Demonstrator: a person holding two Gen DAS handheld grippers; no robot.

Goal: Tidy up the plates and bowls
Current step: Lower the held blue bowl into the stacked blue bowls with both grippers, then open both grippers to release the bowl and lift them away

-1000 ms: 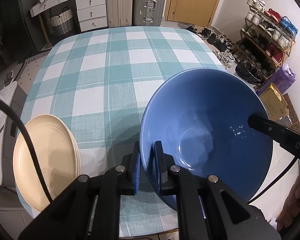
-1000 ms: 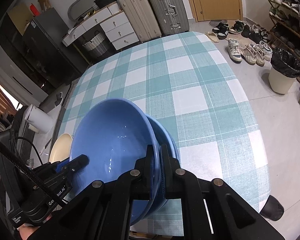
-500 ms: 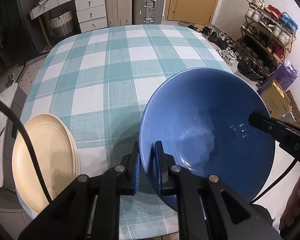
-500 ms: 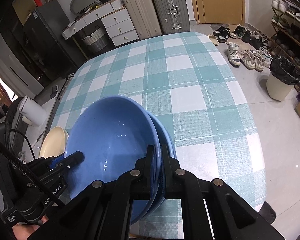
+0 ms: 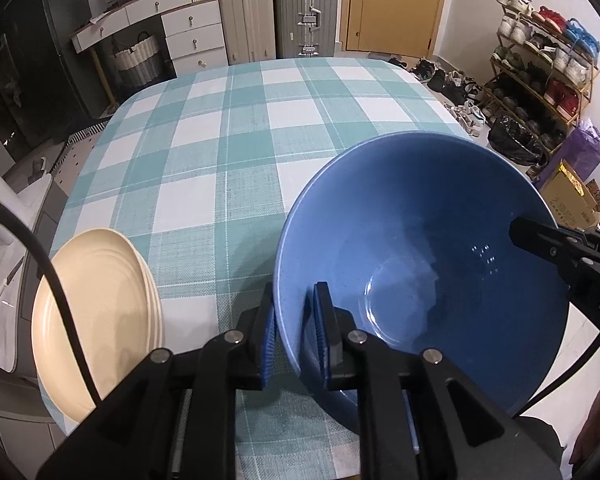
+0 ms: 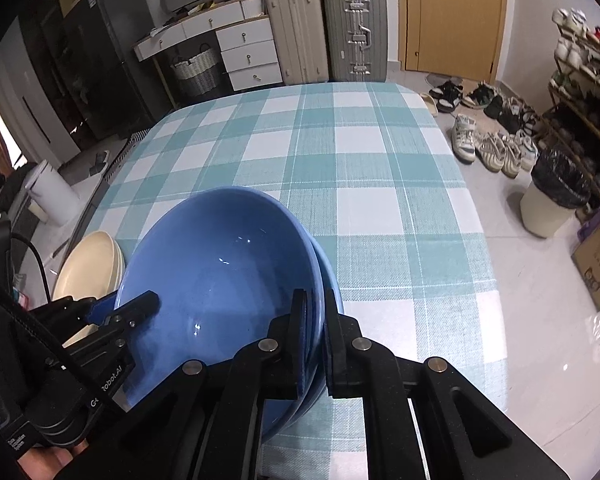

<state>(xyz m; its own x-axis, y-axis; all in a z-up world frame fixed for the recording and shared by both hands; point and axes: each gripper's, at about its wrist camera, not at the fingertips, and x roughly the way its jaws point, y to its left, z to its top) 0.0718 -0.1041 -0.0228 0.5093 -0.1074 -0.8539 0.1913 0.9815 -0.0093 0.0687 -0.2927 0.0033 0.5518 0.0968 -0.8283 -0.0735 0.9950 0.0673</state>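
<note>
Lower bowl (image 6: 329,276) hidden but for a rim sliver behind the upper bowl (image 6: 220,276), cream plates (image 5: 96,320) crossed by a black cable (image 5: 40,256), tabletop (image 5: 228,152) near edge behind the tongs' arms, shoe rack (image 5: 540,64) items too small to tell

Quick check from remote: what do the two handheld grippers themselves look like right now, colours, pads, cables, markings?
Both the left gripper and right gripper are matte black linkages with silver pivot screws and ribbed blue pads. A black cable trails the left one, whose body carries partly hidden white lettering.

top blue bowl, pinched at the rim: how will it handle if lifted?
The blue bowl looks glazed, with sharp glints, so probably slippery between the pads. It seems rigid ceramic: likely heavy for its size and chip-prone. Nested in a second bowl on the table, it may drag that one along.
</note>
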